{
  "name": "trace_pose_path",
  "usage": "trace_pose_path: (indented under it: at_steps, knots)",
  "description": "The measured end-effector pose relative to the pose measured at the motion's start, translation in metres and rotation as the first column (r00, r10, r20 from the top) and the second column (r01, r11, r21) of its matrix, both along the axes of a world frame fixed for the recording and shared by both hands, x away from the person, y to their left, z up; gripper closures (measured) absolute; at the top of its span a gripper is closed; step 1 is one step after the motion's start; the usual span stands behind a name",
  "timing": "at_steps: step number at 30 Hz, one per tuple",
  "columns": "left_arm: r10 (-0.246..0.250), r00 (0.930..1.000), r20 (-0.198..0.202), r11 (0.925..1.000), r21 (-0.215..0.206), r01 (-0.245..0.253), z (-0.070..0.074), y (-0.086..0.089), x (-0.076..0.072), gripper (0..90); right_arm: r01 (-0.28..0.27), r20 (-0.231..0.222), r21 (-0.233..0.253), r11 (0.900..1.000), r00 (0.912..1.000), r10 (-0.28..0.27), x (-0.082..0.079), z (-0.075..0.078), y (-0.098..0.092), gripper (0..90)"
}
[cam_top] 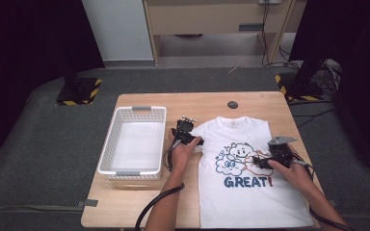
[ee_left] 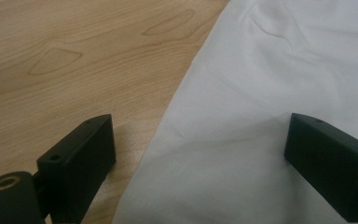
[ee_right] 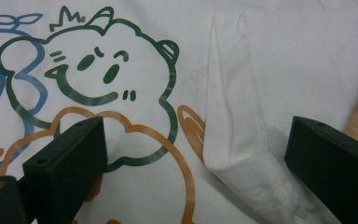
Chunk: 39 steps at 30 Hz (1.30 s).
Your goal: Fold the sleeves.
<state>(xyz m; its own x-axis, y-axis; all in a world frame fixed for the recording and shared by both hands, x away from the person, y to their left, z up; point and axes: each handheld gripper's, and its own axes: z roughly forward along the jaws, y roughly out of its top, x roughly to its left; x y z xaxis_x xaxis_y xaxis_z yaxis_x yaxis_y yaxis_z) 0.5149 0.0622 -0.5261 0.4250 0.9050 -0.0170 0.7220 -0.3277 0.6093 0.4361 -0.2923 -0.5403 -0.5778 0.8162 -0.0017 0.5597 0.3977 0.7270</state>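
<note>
A rectangular light wooden desk point(cam_top: 139, 195) stands on grey carpet, seen from above. On its right half lies a white cotton T-shirt point(cam_top: 250, 192), spread flat with the collar at the far edge and the hem toward the person. Its front carries a cartoon print of smiling cloud figures outlined in blue, green and orange above the blue word "GREAT!".

On the left half of the desk sits a white rectangular plastic basket point(cam_top: 110, 144) with perforated walls, just beside the shirt's left sleeve but apart from it.

The person's forearms come in from the near edge. The left gripper point(cam_top: 197, 141), black, is at the shirt's left sleeve; in its own view the jaws stand wide apart, one over bare wood, the other over white cloth point(ee_left: 270, 93), holding nothing.

The right gripper point(cam_top: 259, 161), black with a grey plate on top, is at the folded-in right sleeve point(ee_right: 242, 116) beside the print. Its jaws are also spread wide, straddling the sleeve's folded edge without clamping it.

A small dark round disc point(cam_top: 232, 104) lies near the desk's far edge.
</note>
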Motion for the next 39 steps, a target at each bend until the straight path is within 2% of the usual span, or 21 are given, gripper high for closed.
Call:
trace_pose_path:
  at_steps: [3, 7, 12, 17, 18, 19, 20, 26, 29, 39]
  knots:
    - [0.003, 1.0000, 0.009, 1.0000, -0.003, -0.003, 0.000, -0.001, -0.003, 11.0, 0.000, 0.000, 0.000, 1.000, 1.0000, 0.000, 0.000, 0.000, 0.000, 5.5]
    - [-0.016, 0.9994, 0.032, 0.9998, -0.013, 0.016, 0.001, -0.002, -0.009, 21.4, 0.000, 0.000, 0.000, 1.000, 1.0000, 0.000, 0.000, 0.000, 0.000, 5.5]
    - [-0.014, 0.9987, 0.050, 0.9996, -0.023, 0.015, 0.002, 0.000, -0.017, 30.4, 0.000, 0.000, 0.000, 1.000, 1.0000, 0.000, 0.000, 0.000, 0.000, 5.5]
    - [-0.013, 0.9977, 0.067, 0.9992, -0.037, 0.016, 0.002, 0.003, -0.020, 49.5, 0.000, 0.000, 0.000, 1.000, 1.0000, 0.000, 0.000, 0.000, 0.000, 5.5]
    - [-0.025, 0.9971, 0.072, 0.9987, -0.042, 0.028, 0.002, 0.002, -0.022, 57.6, 0.000, 0.000, 0.000, 1.000, 1.0000, 0.000, 0.000, 0.000, 0.000, 5.5]
    - [-0.025, 0.9971, 0.072, 0.9987, -0.042, 0.028, 0.002, 0.002, -0.022, 61.5, 0.000, 0.000, 0.000, 1.000, 1.0000, 0.000, 0.000, 0.000, 0.000, 5.5]
    - [-0.033, 0.9968, 0.073, 0.9984, -0.043, 0.036, 0.003, 0.001, -0.022, 61.5, 0.000, -0.001, -0.001, 1.000, 1.0000, 0.000, 0.000, 0.000, 0.000, 5.5]
    - [-0.072, 0.9946, 0.074, 0.9969, -0.026, 0.074, 0.004, -0.005, -0.023, 81.9, 0.003, 0.000, 0.000, 1.000, 1.0000, -0.003, -0.001, 0.000, 0.000, 5.5]
    - [-0.069, 0.9942, 0.083, 0.9973, -0.021, 0.071, 0.010, -0.006, -0.021, 85.9, 0.010, 0.000, 0.000, 1.000, 1.0000, -0.010, -0.001, 0.000, 0.001, 5.5]
    - [-0.064, 0.9922, 0.107, 0.9975, -0.023, 0.066, 0.030, -0.005, -0.020, 86.5, 0.031, 0.000, -0.001, 1.000, 0.9995, -0.031, -0.002, 0.000, 0.005, 5.5]
